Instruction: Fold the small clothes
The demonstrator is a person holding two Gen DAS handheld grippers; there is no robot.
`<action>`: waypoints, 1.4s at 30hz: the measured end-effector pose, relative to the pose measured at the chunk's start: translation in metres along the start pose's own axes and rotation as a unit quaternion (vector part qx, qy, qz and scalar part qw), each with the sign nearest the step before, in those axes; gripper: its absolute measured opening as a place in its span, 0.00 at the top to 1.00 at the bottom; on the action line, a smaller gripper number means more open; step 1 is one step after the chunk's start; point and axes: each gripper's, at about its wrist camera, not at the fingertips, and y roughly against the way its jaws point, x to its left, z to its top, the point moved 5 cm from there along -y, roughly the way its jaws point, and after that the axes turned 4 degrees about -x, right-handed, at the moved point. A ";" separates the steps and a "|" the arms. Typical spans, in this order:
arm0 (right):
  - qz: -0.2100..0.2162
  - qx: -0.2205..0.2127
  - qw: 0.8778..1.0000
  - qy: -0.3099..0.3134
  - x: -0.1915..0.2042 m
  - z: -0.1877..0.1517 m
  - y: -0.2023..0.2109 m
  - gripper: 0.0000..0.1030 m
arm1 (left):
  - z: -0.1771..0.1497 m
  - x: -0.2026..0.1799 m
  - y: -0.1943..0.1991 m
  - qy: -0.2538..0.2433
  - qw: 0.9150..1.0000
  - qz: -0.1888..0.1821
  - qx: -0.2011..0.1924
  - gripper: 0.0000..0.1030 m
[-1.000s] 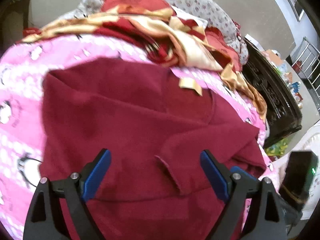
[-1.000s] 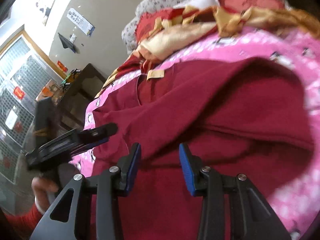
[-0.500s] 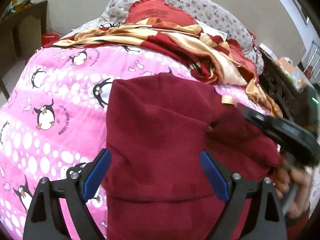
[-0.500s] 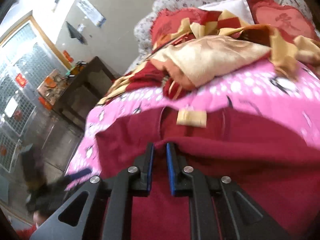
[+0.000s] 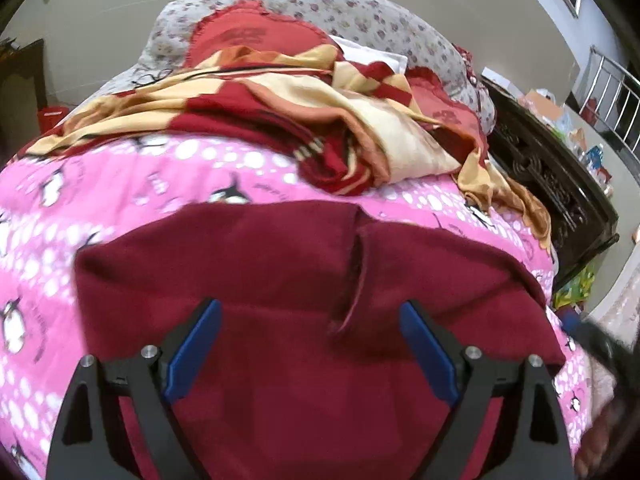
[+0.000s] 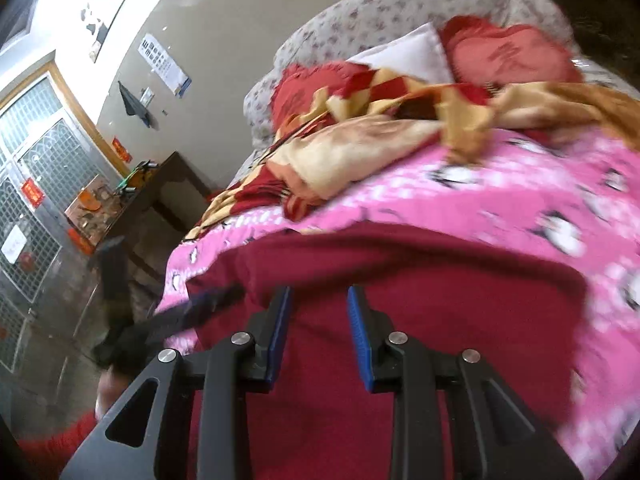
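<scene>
A dark red fleece garment [image 5: 280, 264] lies folded on the pink penguin blanket [image 5: 120, 184]; it also shows in the right wrist view [image 6: 440, 292]. My left gripper [image 5: 310, 344] is open wide and empty just above the garment, with a raised fold edge between its jaws. My right gripper [image 6: 318, 332] is partly open above the garment's near left part, with nothing held. The left gripper [image 6: 192, 312] shows blurred at the garment's left edge in the right wrist view.
A red and cream quilt [image 5: 320, 120] is heaped beyond the garment, with flowered pillows [image 5: 360, 12] behind. A dark carved cabinet [image 5: 552, 184] stands right of the bed. A dark table [image 6: 152, 200] and a barred door [image 6: 36, 200] are at the left.
My right gripper was shut on the garment's edge half a second ago and has opened and let go. The sleeve side now lies folded over. The left gripper shifted rightward over the garment.
</scene>
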 end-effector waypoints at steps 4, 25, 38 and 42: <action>-0.045 -0.005 0.999 -0.009 -0.031 -0.019 0.040 0.46 | 0.005 -0.026 -0.016 -0.019 0.999 -0.032 0.009 0.53; -0.164 -0.049 0.984 0.049 -0.072 -0.026 0.069 0.68 | 0.033 -0.015 0.087 0.036 0.992 -0.111 0.045 0.89; -0.097 0.038 0.991 0.088 -0.045 -0.070 0.063 0.53 | -0.055 0.064 0.028 0.096 0.989 -0.033 0.105 0.88; -0.085 -0.008 0.996 0.023 -0.063 -0.034 0.070 0.41 | -0.042 0.065 0.041 0.083 0.993 -0.022 0.083 0.88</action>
